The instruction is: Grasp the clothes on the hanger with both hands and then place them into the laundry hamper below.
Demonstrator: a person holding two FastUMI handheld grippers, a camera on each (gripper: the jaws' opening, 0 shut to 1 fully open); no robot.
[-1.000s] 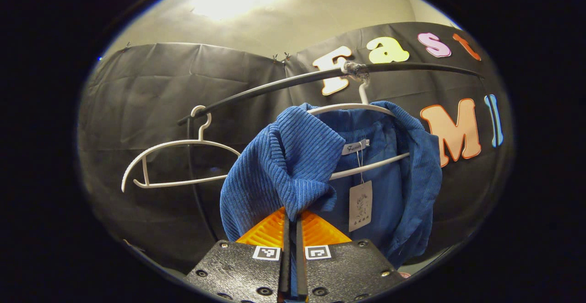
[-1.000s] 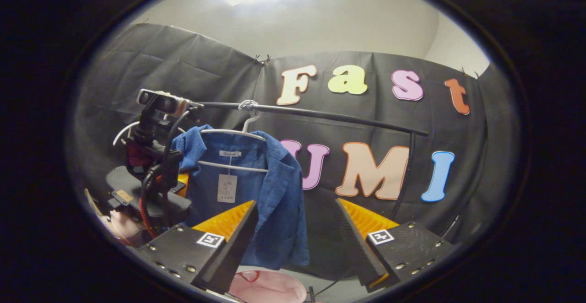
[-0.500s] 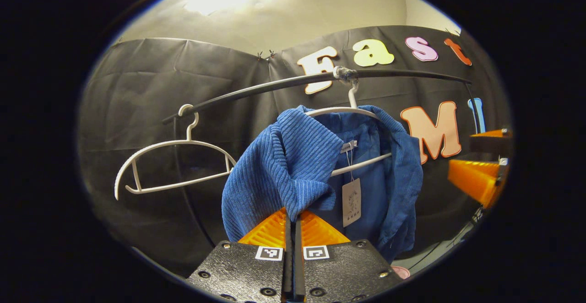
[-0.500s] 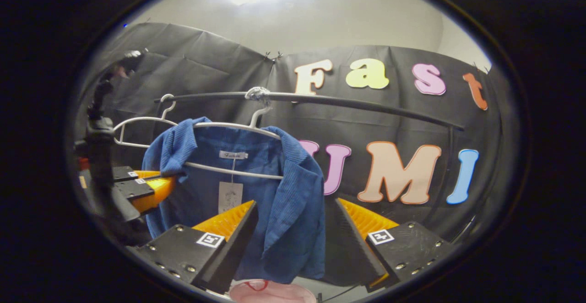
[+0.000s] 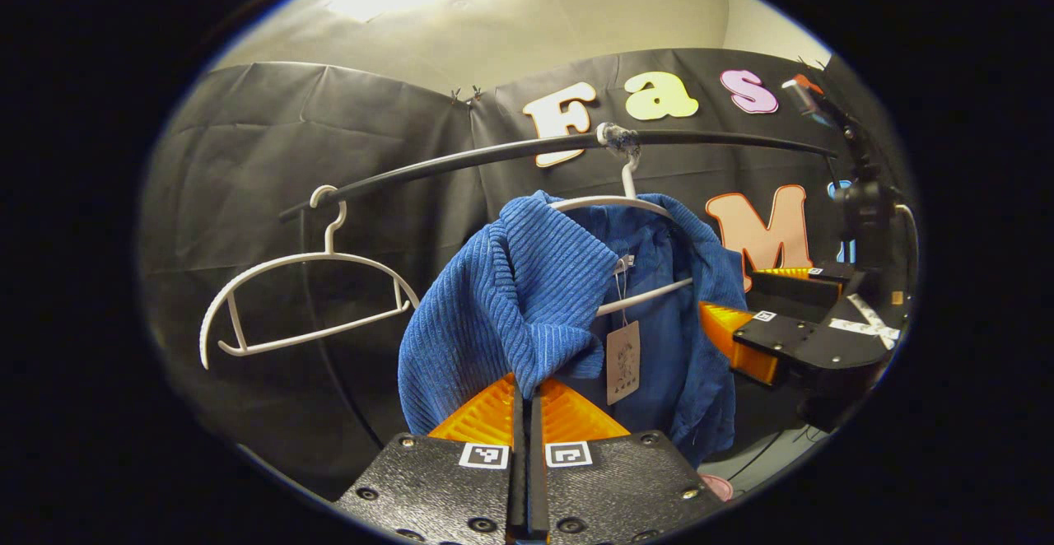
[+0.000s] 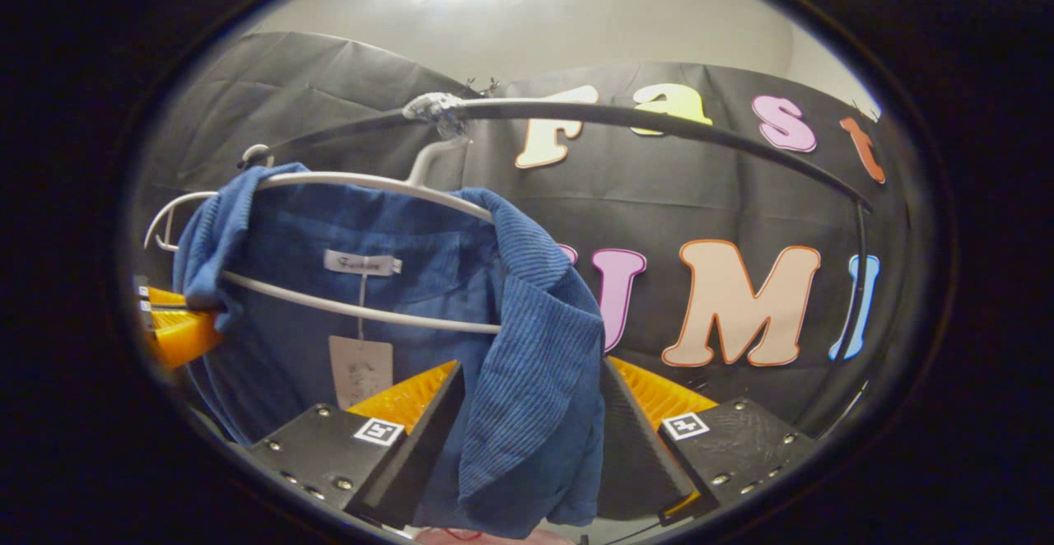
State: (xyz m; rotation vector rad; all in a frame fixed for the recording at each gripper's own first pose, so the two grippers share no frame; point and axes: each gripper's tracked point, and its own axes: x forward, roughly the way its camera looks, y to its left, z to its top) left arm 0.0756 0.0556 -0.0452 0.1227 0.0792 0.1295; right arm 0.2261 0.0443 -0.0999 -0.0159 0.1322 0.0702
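Black metal garment rail (image 5: 461,160) curves across the booth, carrying two white plastic hangers. Blue ribbed corduroy jacket (image 5: 527,298) hangs open-fronted on the nearer white hanger (image 5: 613,201), a paper tag dangling inside its collar; the other white hanger (image 5: 296,298) beside it is bare.

Left gripper (image 5: 527,393) is clenched on a bunched fold of the jacket's left shoulder, both fingers pressing the cloth. Right gripper (image 6: 531,397) is spread wide, its fingers on either side of the jacket's right front edge (image 6: 535,364) without pinching it; in the left gripper view it sits just beside that edge.

Pale pink rim, probably the laundry hamper (image 5: 715,486), peeks out below the hem.

Judging by its drape, the jacket is soft, limp and fairly light, with ribbing that should resist slipping. The thick shoulder or lapel fold looks the surest place to take hold.
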